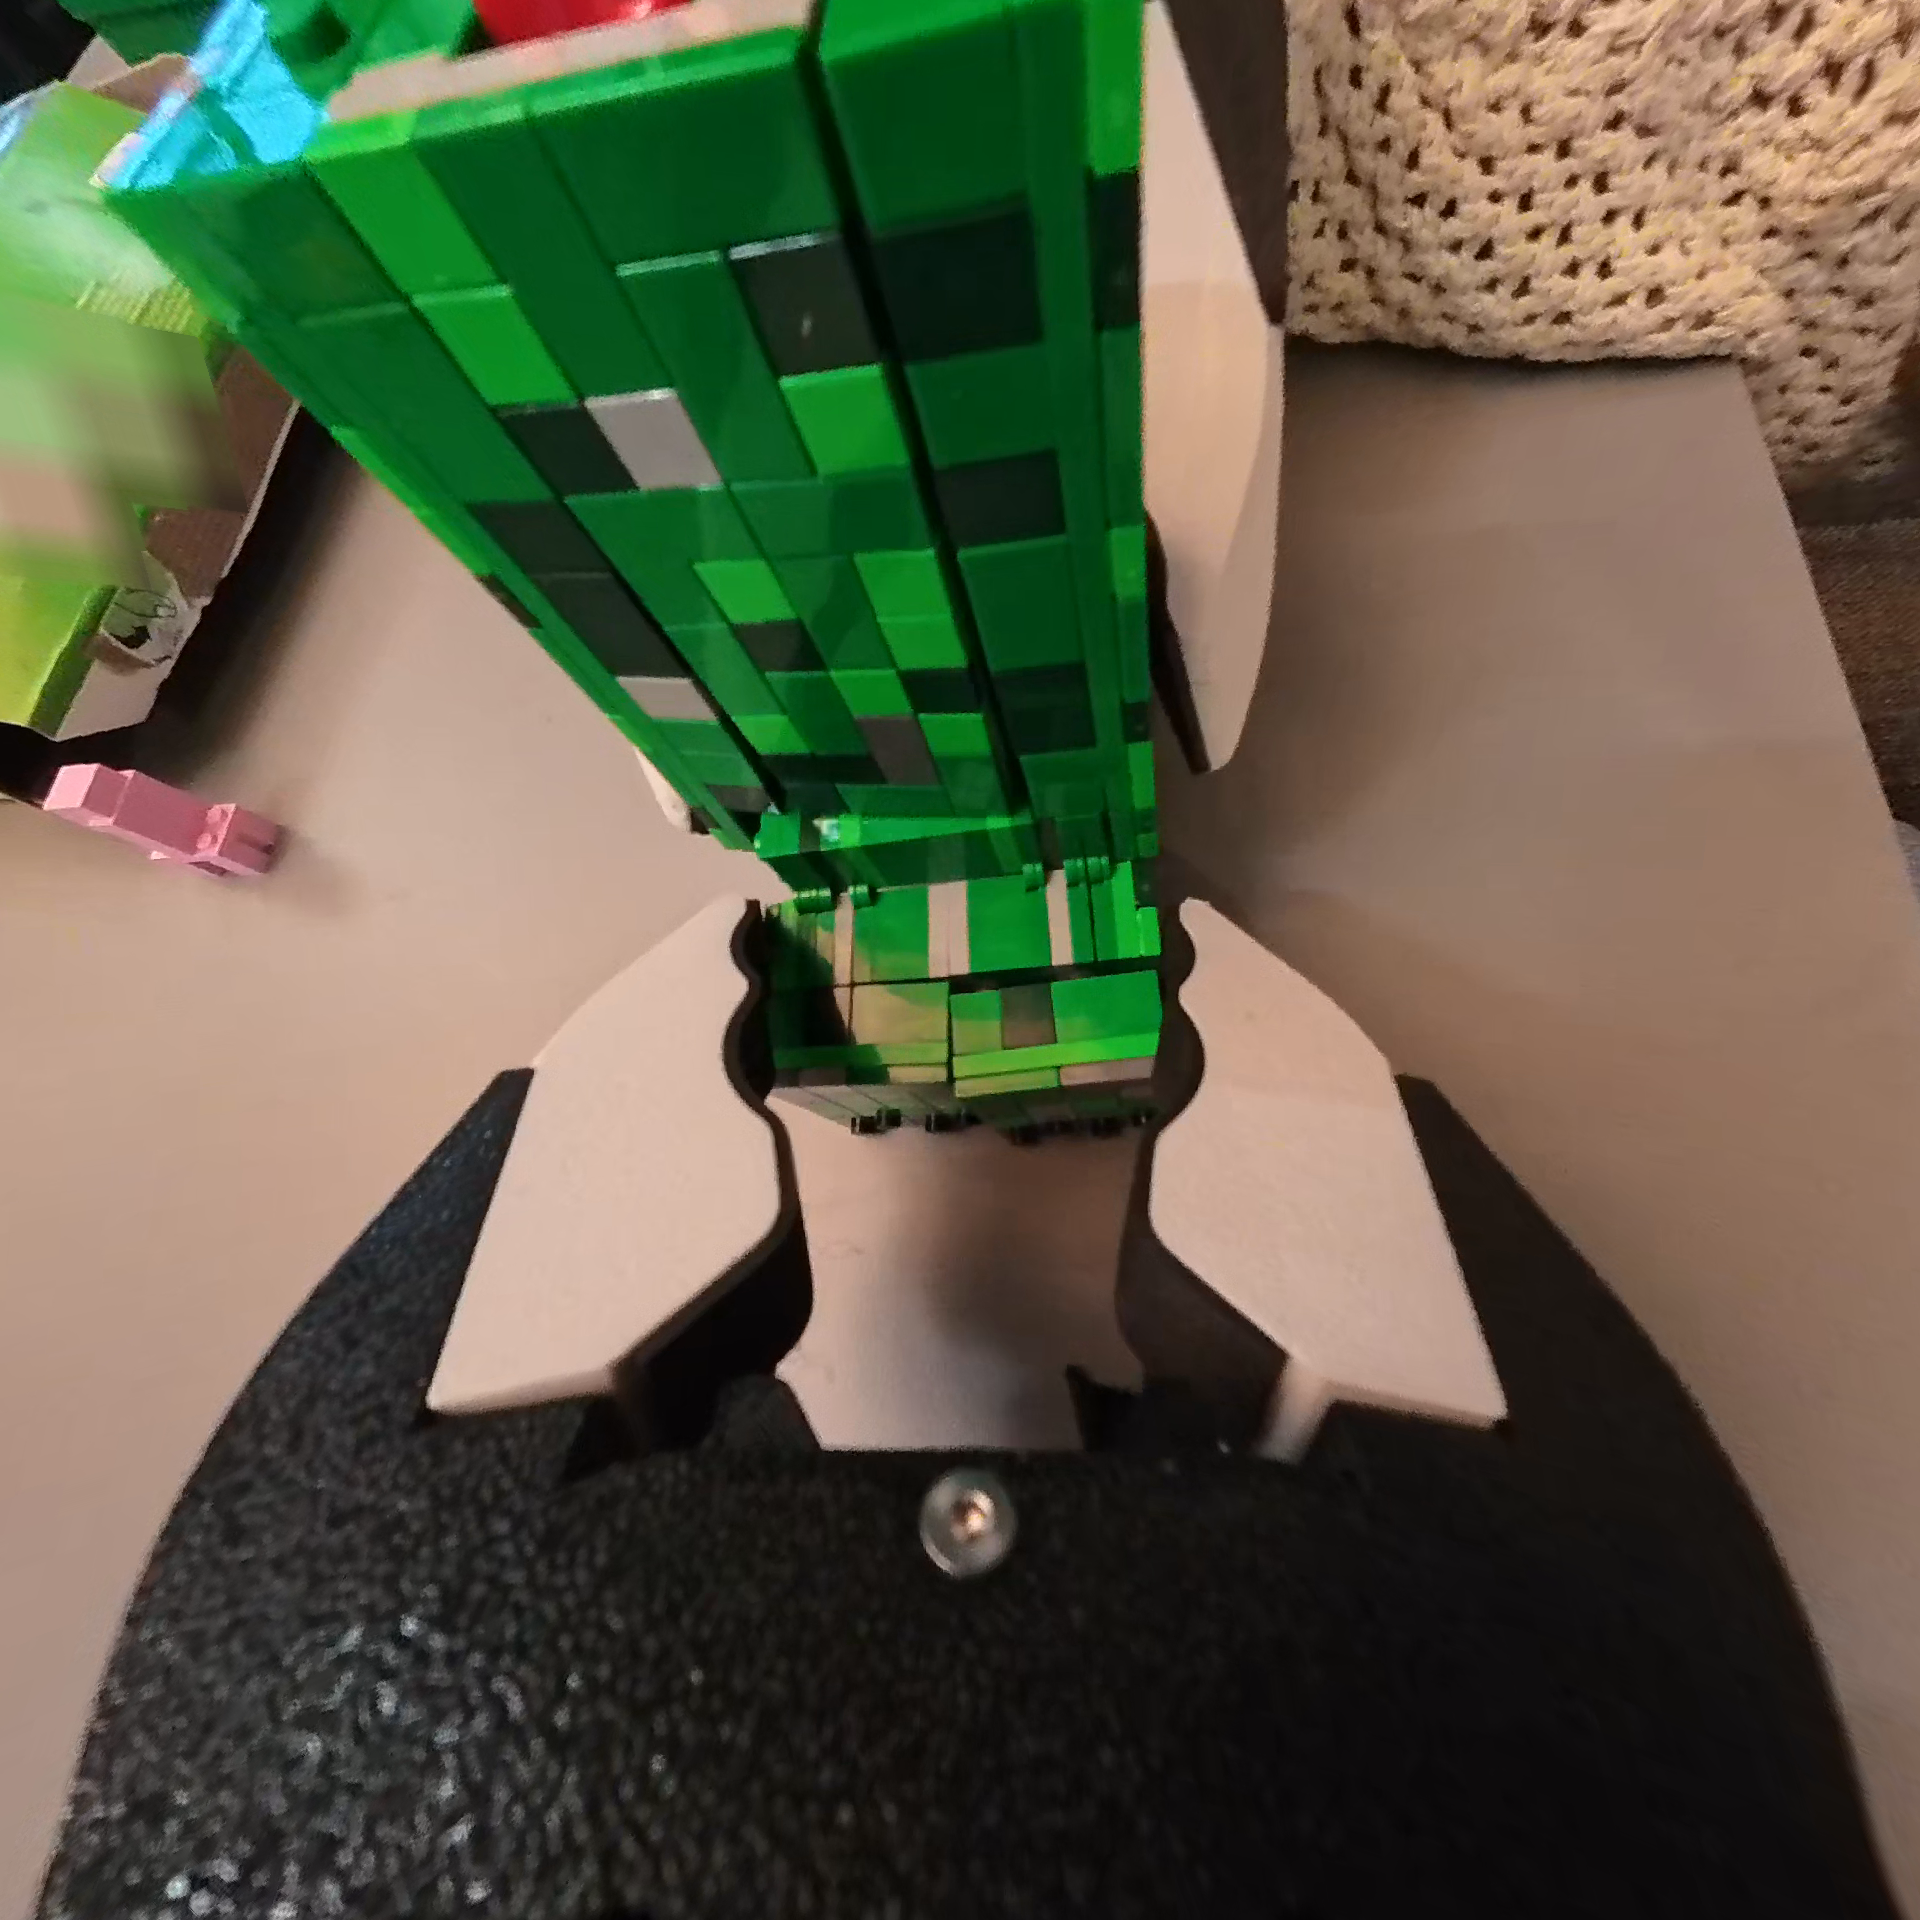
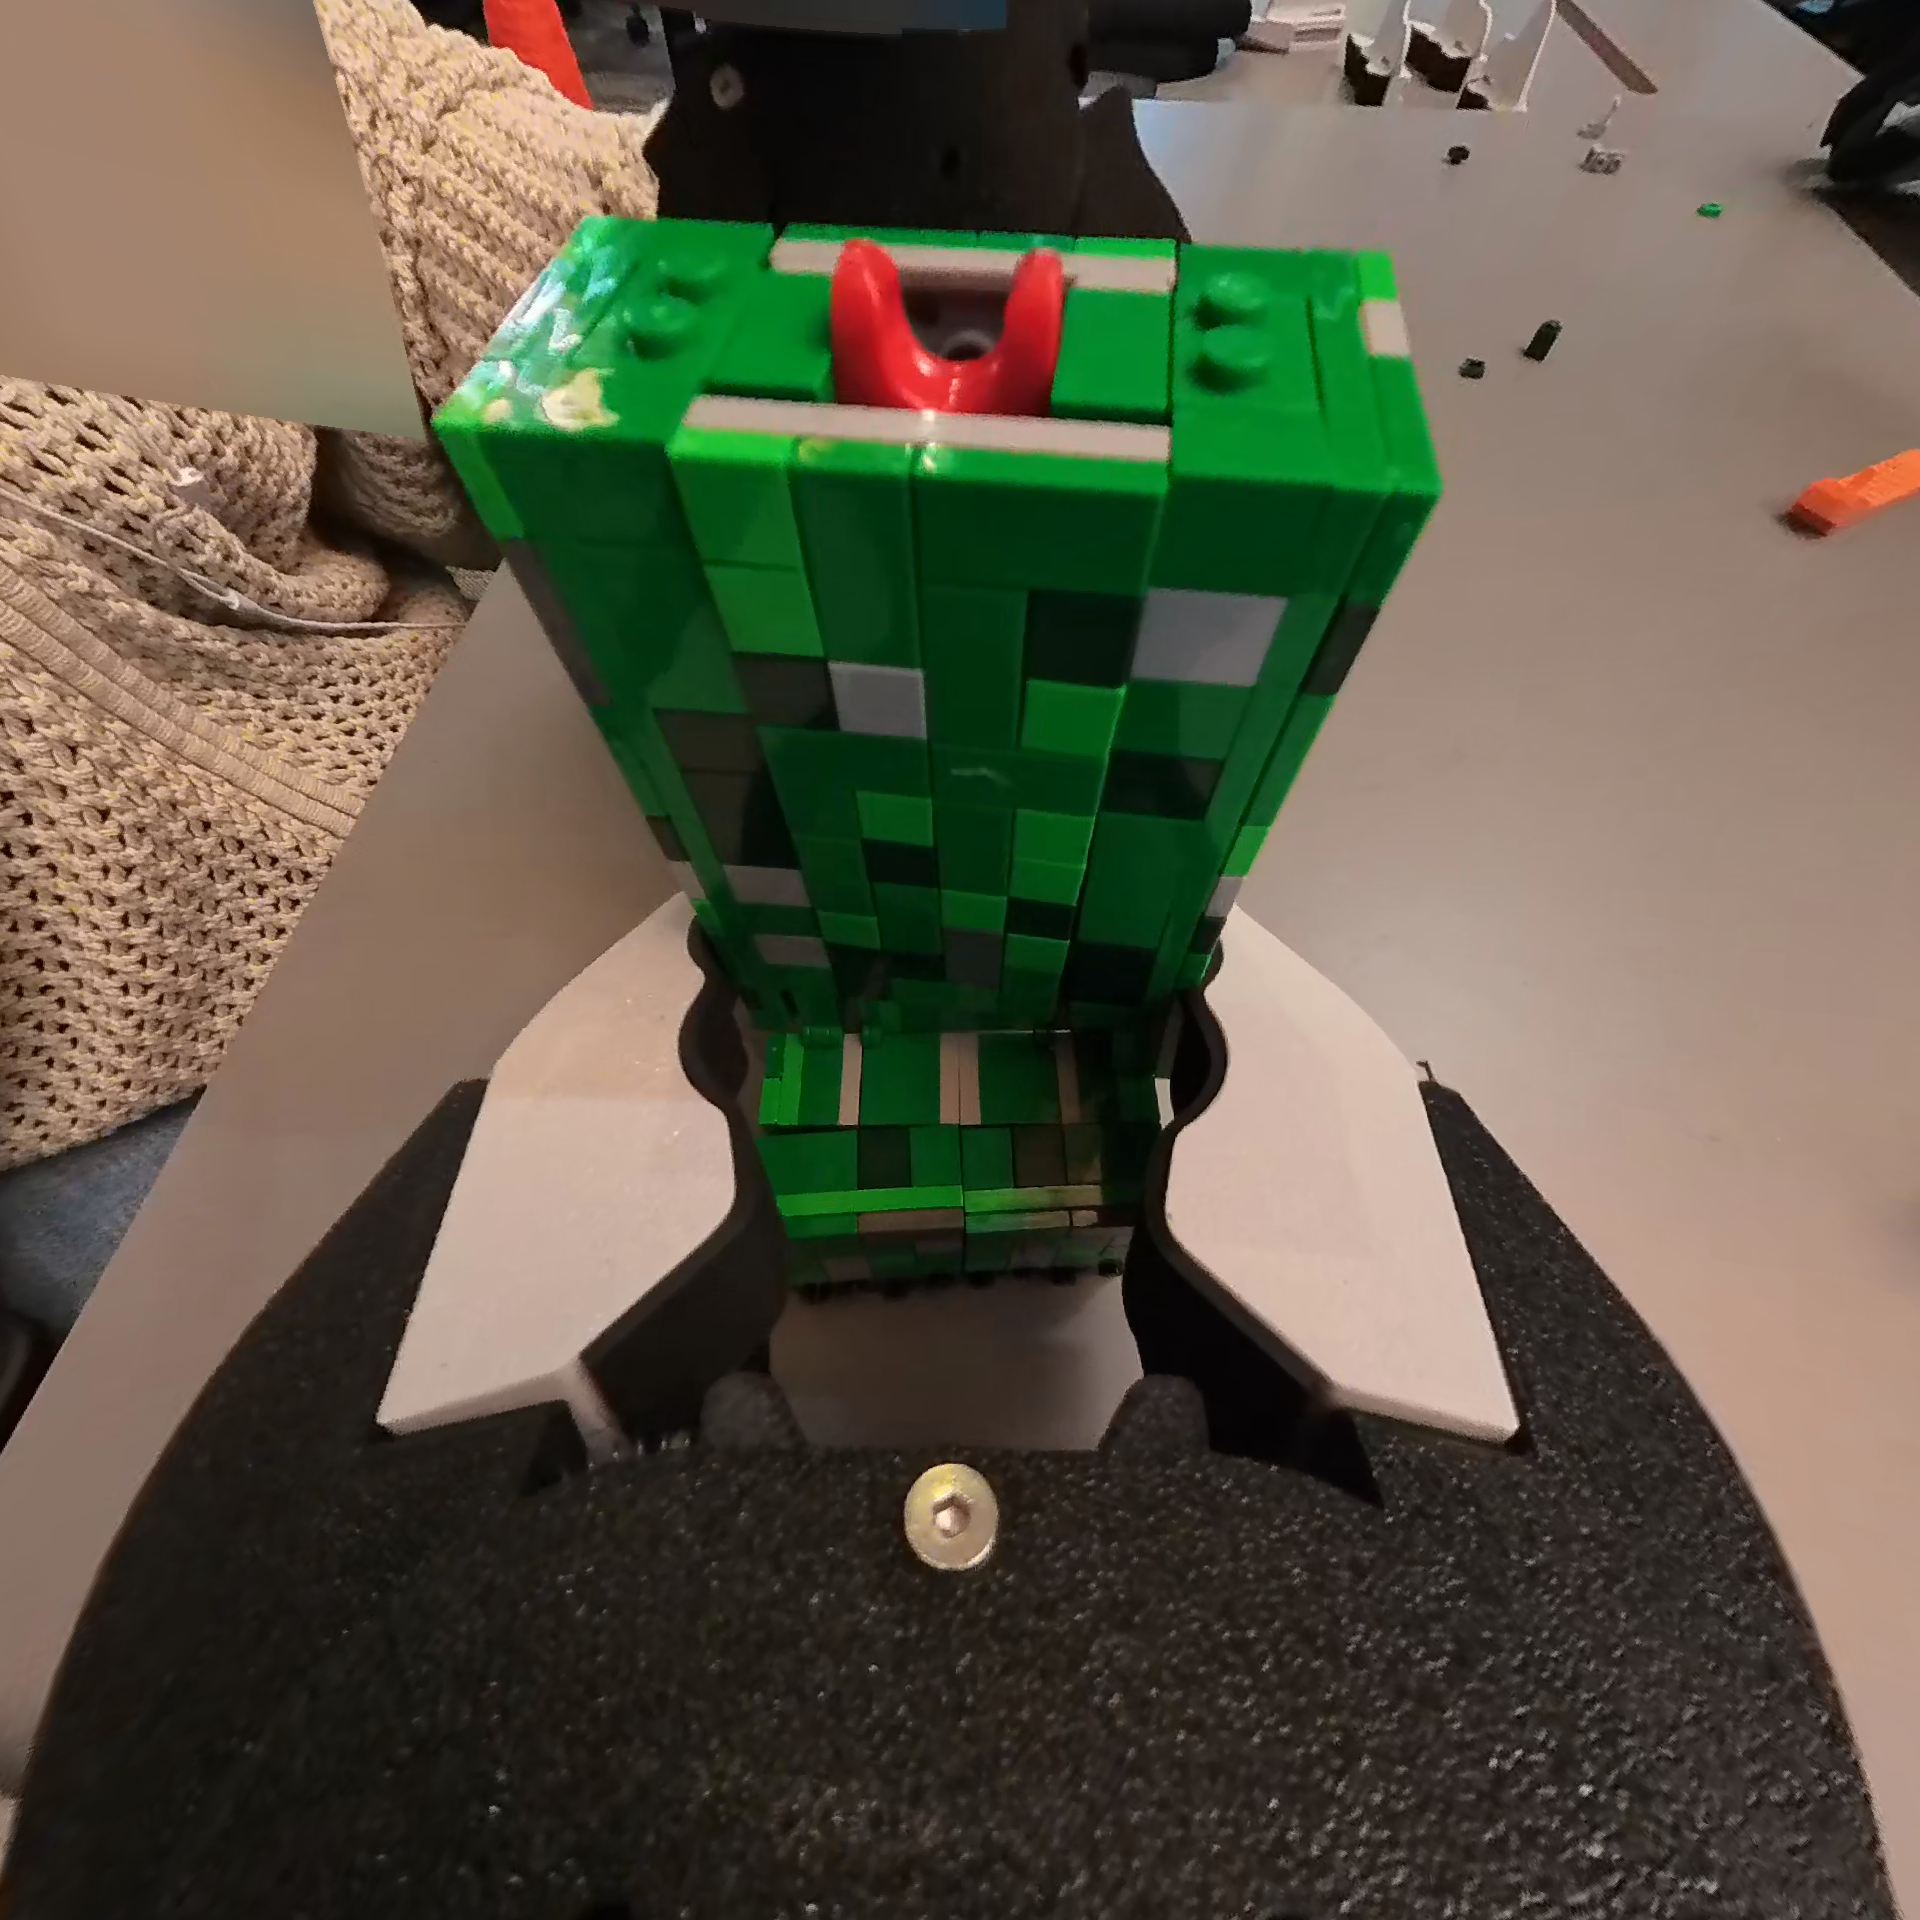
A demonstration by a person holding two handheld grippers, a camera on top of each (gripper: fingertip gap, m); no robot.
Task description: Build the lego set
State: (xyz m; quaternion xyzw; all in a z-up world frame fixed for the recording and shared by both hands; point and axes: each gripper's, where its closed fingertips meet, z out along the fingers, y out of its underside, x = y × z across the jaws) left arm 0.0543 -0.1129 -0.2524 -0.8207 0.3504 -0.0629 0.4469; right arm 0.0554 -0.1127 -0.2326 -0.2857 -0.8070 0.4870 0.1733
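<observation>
A tall green lego model (image 1: pixel 831 499) of green, dark green and grey tiles stands on the grey table (image 1: pixel 1558 987). My left gripper (image 1: pixel 966 935) is shut on its low foot block (image 1: pixel 966 1029), one finger on each side. In the right wrist view the model (image 2: pixel 935 675) has a red U-shaped piece (image 2: pixel 940 343) set in its top. My right gripper (image 2: pixel 956 997) is shut on the foot block (image 2: pixel 956 1164) of the opposite side. The right gripper's white finger (image 1: pixel 1216 416) shows behind the model, and the left gripper's black body (image 2: pixel 914 135) shows beyond it.
A pink lego piece (image 1: pixel 166 821) and a green box (image 1: pixel 62 582) lie at the left. A person's knitted sleeve (image 2: pixel 156 727) is close by the table edge. An orange tool (image 2: pixel 1860 497) and small dark pieces (image 2: pixel 1538 338) lie on the table (image 2: pixel 1558 831).
</observation>
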